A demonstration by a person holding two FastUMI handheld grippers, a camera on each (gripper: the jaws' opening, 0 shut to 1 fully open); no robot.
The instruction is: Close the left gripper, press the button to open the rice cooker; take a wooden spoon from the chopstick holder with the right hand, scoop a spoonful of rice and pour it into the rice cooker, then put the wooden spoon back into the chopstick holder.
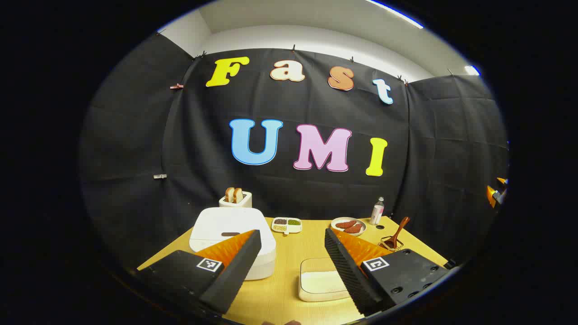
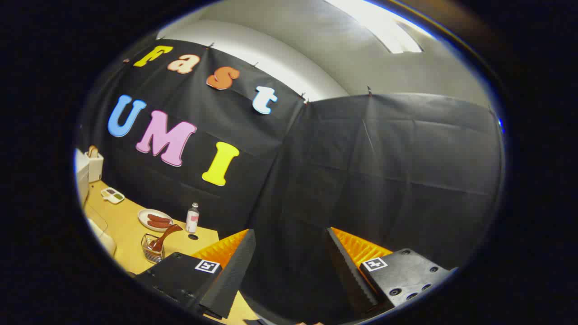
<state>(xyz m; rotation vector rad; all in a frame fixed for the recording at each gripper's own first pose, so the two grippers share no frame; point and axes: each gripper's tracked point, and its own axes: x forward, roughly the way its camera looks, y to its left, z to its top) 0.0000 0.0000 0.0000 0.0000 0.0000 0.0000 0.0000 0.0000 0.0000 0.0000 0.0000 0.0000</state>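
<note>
The white rice cooker [image 1: 230, 234] sits shut at the table's left, with a dark button [image 1: 230, 234] on its lid. My left gripper [image 1: 292, 241] hangs open above the table's near side, its left finger in front of the cooker. A shallow white container of rice [image 1: 318, 280] lies between the fingers, lower down. The wooden spoon [image 1: 399, 231] stands in the wire chopstick holder [image 1: 391, 243] at the right. In the right gripper view, the spoon [image 2: 165, 235] leans in the holder [image 2: 152, 249] at lower left. My right gripper [image 2: 291, 246] is open, off the table's right edge, facing the wall.
At the back stand a toaster with bread [image 1: 235, 198], a divided dish of grains [image 1: 286, 224], a plate of sausages [image 1: 348, 225] and a small bottle [image 1: 377, 211]. A hole [image 1: 379, 227] is in the wooden table [image 1: 289, 257]. The other gripper shows at the far right [image 1: 496, 194].
</note>
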